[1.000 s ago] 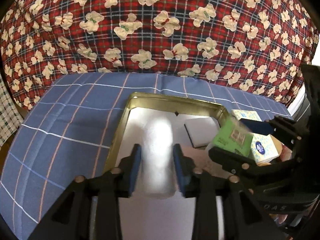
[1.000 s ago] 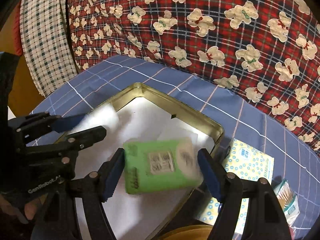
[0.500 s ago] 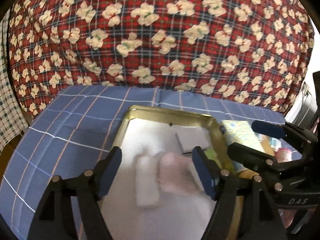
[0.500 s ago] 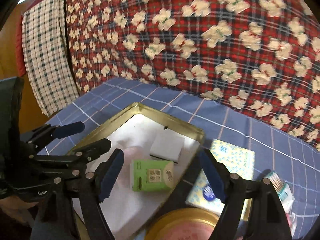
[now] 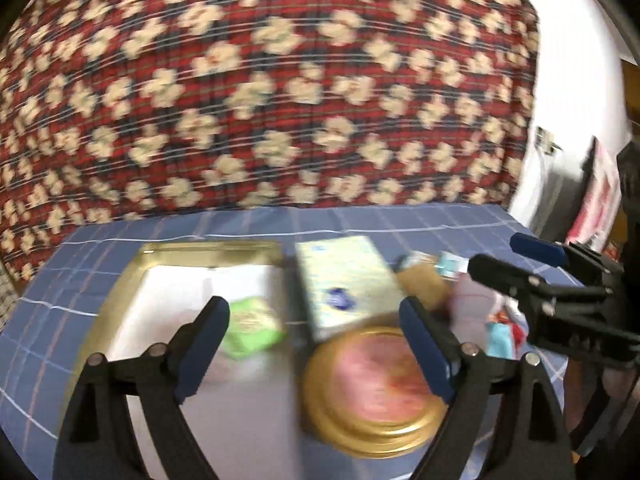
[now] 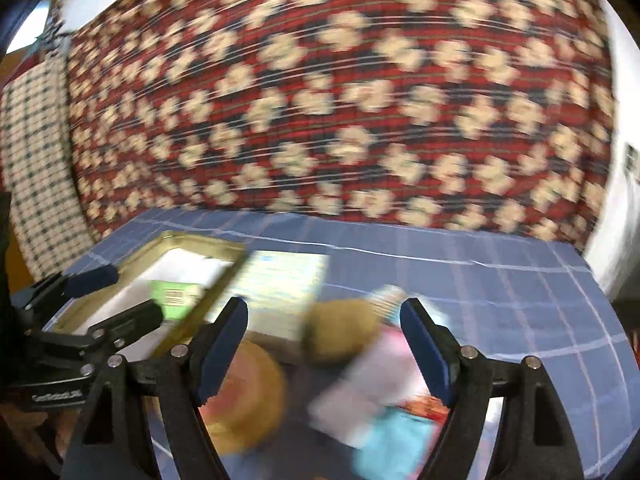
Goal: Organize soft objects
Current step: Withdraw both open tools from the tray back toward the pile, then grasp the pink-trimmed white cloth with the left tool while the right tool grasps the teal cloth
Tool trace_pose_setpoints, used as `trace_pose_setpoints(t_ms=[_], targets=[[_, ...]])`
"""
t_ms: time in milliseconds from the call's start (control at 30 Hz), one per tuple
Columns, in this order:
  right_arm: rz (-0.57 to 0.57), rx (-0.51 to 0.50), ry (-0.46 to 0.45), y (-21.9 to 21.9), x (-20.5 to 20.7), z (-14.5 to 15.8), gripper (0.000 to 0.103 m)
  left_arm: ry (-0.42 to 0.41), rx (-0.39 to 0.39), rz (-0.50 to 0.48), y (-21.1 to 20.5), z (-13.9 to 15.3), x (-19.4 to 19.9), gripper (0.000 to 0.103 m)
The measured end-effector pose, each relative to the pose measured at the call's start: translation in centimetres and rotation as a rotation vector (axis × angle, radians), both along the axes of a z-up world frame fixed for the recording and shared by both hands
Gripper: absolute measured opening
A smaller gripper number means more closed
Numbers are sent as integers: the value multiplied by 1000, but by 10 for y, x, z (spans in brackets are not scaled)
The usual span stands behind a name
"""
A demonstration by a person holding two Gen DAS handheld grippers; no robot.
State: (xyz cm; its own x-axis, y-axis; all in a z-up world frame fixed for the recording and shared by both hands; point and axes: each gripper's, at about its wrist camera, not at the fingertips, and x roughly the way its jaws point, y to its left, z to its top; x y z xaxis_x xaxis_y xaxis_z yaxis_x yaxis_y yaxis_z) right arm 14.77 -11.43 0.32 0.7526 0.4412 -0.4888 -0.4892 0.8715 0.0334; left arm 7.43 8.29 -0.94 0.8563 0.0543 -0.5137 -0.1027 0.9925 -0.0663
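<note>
Tissue pack [image 5: 250, 327], green, lies inside the gold-rimmed tin tray [image 5: 120, 292] on its white lining, with a pale patterned tissue packet [image 5: 344, 284] just beside the tray's right edge on the blue checked surface [image 5: 440, 224]. Both the left gripper [image 5: 314, 354] and the right gripper [image 6: 324, 354] hang above the clutter with jaws spread wide and nothing between them, the right one over a blurred pile of pink and blue packets [image 6: 380, 412] near a round gold lid [image 5: 372, 392] and a brown round object [image 6: 340, 334]. Red teddy-print fabric [image 5: 260, 80] fills the background.
</note>
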Motion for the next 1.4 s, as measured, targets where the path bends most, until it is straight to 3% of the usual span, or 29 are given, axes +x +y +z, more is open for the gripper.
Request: trace_pose_setpoints(t_ms=[167, 400, 600, 667, 700, 767, 1067, 1100, 1133, 1167, 1233, 1400], targets=[[-158, 42, 10, -65, 5, -17, 80, 5, 14, -91, -50, -6, 9, 88], [-283, 62, 66, -110, 16, -44, 80, 33, 39, -174, -103, -19, 32, 86], [-296, 70, 70, -115, 19, -53, 81, 87, 69, -244, -137, -29, 51, 72], [-298, 70, 71, -115, 20, -56, 81, 121, 74, -256, -143, -35, 60, 53], [-298, 74, 75, -115, 20, -58, 81, 139, 65, -258, -144, -37, 65, 51], [-296, 81, 86, -115, 21, -60, 81, 176, 33, -261, -144, -42, 74, 50], [-305, 99, 86, -118, 21, -60, 81, 238, 31, -260, -154, -57, 88, 50], [-307, 104, 82, -119, 20, -60, 81, 242, 27, -266, -154, -58, 90, 47], [-307, 109, 81, -120, 20, -60, 81, 244, 34, -280, -157, -59, 90, 29], [-308, 117, 81, -121, 20, -60, 81, 243, 48, -286, -159, -60, 90, 26], [-306, 139, 86, -125, 20, -60, 81, 232, 62, -291, -162, -62, 88, 23], [-267, 156, 91, -124, 20, -60, 81, 127, 6, -280, -151, -52, 74, 22]])
